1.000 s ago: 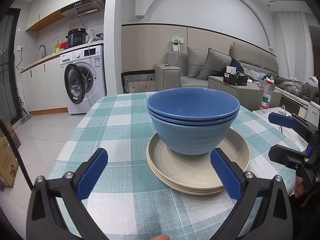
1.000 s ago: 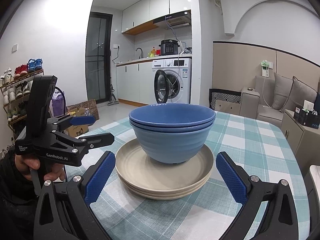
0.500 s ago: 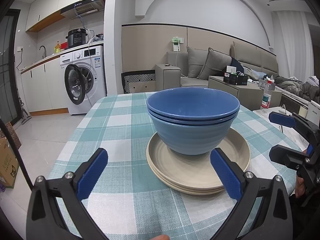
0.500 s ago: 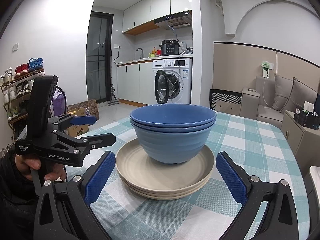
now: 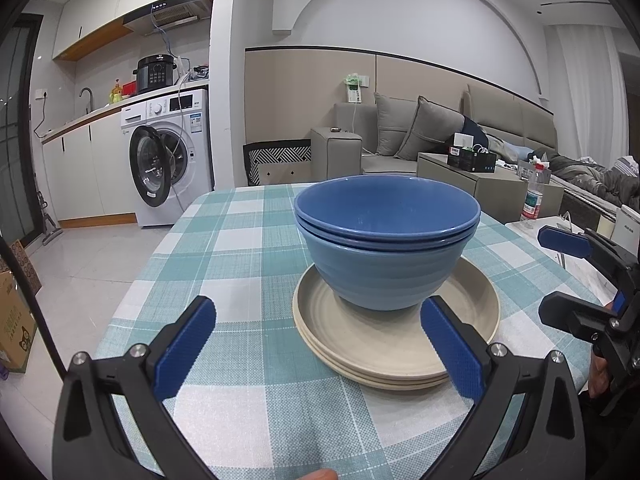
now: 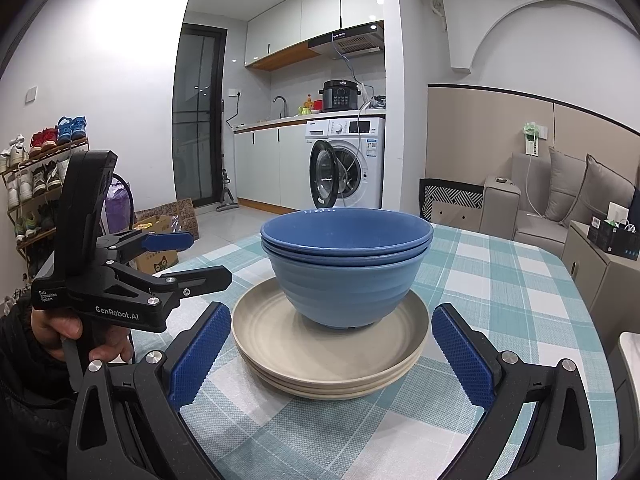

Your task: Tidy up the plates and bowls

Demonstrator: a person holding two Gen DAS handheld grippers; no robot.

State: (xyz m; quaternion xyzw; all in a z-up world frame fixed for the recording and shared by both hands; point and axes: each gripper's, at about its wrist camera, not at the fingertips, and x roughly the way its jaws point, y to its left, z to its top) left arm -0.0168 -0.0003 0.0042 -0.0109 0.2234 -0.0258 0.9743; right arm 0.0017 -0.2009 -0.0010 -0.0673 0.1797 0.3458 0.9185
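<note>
1. Centrally, nested blue bowls (image 5: 386, 248) sit inside stacked beige plates (image 5: 396, 340) on the checked tablecloth (image 5: 240, 264); the top bowl is empty.
2. Nothing blocks them; a washing machine (image 5: 170, 160) stands behind.
3. Left gripper (image 5: 320, 354) and right gripper (image 6: 330, 354) gape wide, holding nothing, the stack just ahead.

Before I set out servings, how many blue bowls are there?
2 blue bowls by the rims showing, nested in one stack on the beige plates on the checked tablecloth. A further nested bowl could be hidden.

white kitchen (image 6: 304, 148), grey sofa (image 5: 432, 136), tiled floor (image 5: 92, 256)
</note>
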